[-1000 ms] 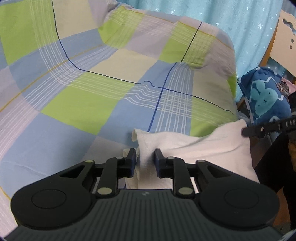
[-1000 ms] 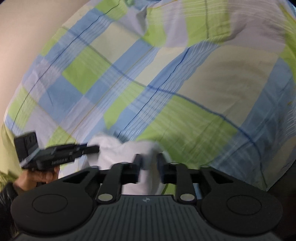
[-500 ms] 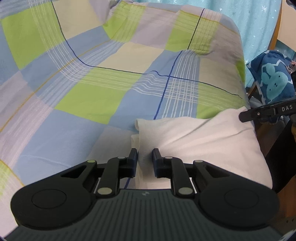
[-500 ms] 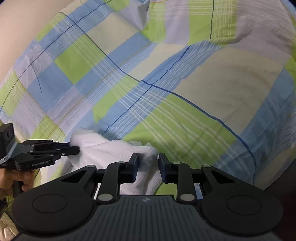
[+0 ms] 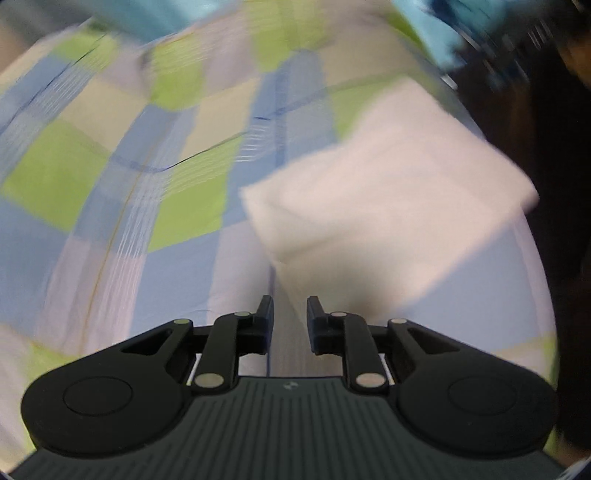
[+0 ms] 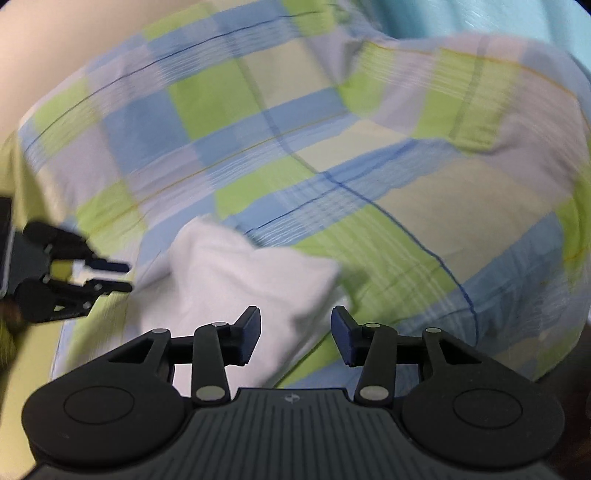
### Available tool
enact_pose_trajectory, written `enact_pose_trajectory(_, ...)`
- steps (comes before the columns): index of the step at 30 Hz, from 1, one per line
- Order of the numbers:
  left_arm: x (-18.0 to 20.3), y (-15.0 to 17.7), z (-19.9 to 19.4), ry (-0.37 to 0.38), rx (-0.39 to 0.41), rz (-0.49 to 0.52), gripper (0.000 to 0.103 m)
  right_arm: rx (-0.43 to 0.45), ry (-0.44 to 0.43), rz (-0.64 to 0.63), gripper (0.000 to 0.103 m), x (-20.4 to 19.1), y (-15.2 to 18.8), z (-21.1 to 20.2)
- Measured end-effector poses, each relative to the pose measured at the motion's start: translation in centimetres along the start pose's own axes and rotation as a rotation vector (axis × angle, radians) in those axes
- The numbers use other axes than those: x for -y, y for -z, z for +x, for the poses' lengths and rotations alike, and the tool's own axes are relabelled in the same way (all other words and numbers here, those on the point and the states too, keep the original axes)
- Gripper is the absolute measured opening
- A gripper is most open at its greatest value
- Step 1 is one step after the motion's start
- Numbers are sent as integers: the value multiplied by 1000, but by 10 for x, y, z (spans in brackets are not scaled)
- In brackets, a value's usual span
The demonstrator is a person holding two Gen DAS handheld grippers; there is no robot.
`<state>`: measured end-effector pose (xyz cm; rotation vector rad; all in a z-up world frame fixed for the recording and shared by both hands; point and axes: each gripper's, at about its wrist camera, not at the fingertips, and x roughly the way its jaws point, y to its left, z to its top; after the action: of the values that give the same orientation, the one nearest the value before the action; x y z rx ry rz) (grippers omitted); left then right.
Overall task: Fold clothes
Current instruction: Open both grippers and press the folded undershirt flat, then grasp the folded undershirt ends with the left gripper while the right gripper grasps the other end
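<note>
Both tongs (image 6: 294, 334) have let go of the white garment (image 6: 236, 280) on the checked bedsheet (image 6: 332, 147).

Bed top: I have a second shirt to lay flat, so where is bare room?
Free: the checked bedspread beyond and right of the folded white garment, toward the blue curtain. Crowded: the near left edge, where the left claw flanks the garment and the right claw hovers over it.
</note>
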<state>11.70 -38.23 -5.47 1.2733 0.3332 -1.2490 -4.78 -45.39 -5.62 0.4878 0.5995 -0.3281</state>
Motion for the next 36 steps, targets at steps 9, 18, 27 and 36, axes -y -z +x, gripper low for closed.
enact_pose_trajectory(9,38,5,11,-3,-16,275,26,-89,-53,-401,57,-70,25,5)
enact_pose_trajectory(18,55,17,21,-21,37,440,26,-161,-6,-692,64,-101,50,28)
enact_pose_trajectory(27,62,28,24,-59,64,624,27,-176,63,-899,60,-111,71,41)
enact_pose_trajectory(36,67,29,40,-141,87,730,28,-125,114,-1039,57,-123,78,43)
